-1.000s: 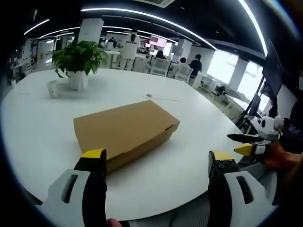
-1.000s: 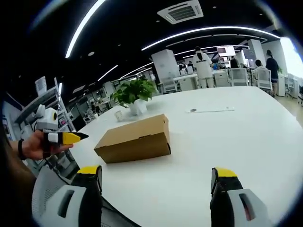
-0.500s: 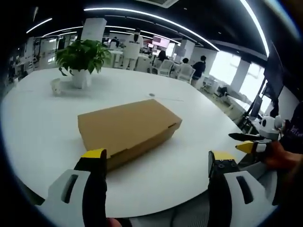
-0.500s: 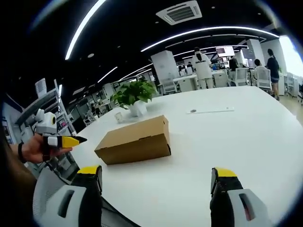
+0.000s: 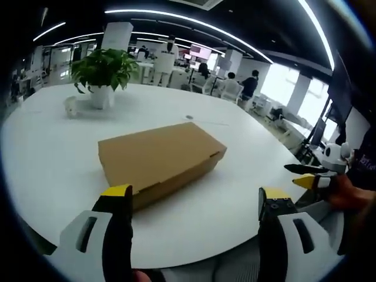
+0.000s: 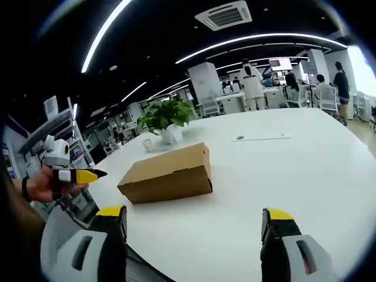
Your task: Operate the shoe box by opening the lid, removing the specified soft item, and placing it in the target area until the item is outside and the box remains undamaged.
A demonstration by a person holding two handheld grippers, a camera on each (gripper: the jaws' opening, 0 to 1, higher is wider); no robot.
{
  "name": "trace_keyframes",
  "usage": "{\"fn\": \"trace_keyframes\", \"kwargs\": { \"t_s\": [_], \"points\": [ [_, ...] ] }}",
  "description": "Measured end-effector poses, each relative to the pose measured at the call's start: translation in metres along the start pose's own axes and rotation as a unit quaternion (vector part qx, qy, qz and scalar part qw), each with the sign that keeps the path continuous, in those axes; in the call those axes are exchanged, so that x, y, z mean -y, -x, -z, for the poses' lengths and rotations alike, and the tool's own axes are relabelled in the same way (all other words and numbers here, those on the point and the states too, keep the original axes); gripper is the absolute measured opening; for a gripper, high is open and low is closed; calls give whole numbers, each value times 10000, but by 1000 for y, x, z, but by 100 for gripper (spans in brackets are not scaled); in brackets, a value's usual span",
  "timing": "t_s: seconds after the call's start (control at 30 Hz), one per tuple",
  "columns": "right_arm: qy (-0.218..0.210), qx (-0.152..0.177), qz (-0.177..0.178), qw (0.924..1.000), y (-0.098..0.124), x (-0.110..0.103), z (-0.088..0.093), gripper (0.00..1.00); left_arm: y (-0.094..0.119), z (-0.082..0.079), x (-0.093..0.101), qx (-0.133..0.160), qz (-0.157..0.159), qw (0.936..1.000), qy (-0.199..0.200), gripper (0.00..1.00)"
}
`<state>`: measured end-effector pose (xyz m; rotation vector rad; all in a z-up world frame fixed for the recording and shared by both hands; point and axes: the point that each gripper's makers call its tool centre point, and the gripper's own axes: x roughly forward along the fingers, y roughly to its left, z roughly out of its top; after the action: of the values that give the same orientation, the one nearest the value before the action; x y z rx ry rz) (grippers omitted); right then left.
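A wide white table (image 5: 53,158) in an open office holds a shut, unmarked shoe box (image 5: 160,160); potted plant (image 5: 101,73) far left. Both grippers (image 5: 194,205) (image 6: 194,226) gape wide, empty.

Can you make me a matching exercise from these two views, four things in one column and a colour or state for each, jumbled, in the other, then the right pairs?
Things:
1. shoe box
2. potted plant
3. left gripper
4. table

Colours or states:
A. white, broad, round-edged
B. jaws apart, nothing between them
C. brown cardboard, lid shut
D. green leaves in a white pot

Pairs: 1-C, 2-D, 3-B, 4-A
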<state>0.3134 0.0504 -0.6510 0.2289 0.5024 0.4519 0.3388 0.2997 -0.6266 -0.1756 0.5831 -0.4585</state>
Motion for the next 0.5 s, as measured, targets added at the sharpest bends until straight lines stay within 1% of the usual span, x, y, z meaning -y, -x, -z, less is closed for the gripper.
{"fn": "trace_keyframes", "kwargs": {
  "t_s": [0.5],
  "points": [
    [3,-83,1,10000,-1,1,3,95,2,1,-6,29,-65,9999,79,88]
  ]
}}
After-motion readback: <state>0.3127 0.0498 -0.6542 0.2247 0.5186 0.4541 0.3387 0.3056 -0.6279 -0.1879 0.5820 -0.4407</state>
